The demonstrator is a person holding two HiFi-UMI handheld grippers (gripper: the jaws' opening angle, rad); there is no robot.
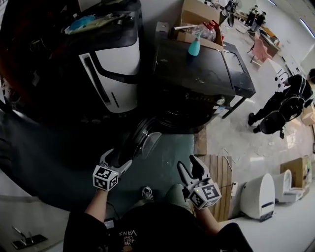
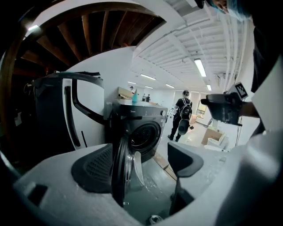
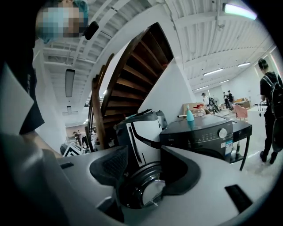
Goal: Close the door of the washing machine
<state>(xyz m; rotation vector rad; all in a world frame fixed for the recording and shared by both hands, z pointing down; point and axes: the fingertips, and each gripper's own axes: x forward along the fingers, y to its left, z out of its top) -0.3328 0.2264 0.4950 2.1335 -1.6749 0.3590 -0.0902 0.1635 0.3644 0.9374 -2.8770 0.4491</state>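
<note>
The washer [image 1: 197,74] sits in the upper middle of the head view, dark, with a teal bottle [image 1: 194,47] standing on its lid. Its door [image 1: 142,140] is open, swung out from the front and down toward the centre of the frame. A black-and-white appliance [image 1: 113,74] stands just to the washer's left, and a cardboard box [image 1: 197,15] lies behind it at the top edge.

My left gripper [image 1: 117,160] is at lower left of centre, right at the door's near rim. In the left gripper view its jaws are wide apart. The door is edge-on in the gap, close beside the left-hand pad [image 2: 95,167] and well clear of the other. The jaws have not closed on it, and I cannot tell whether that pad touches the rim.

My right gripper [image 1: 192,170] is at lower right of centre, apart from the door, with a wooden pallet [image 1: 216,182] on the floor just to its right. Its jaws are also spread and hold nothing. The right gripper view shows the door's round glass face in the gap between them, farther off, with the washer at the right and a wooden staircase [image 3: 132,79] rising at upper centre.

A person [image 1: 280,108] in dark clothes is on the pale floor at the right edge of the head view.
</note>
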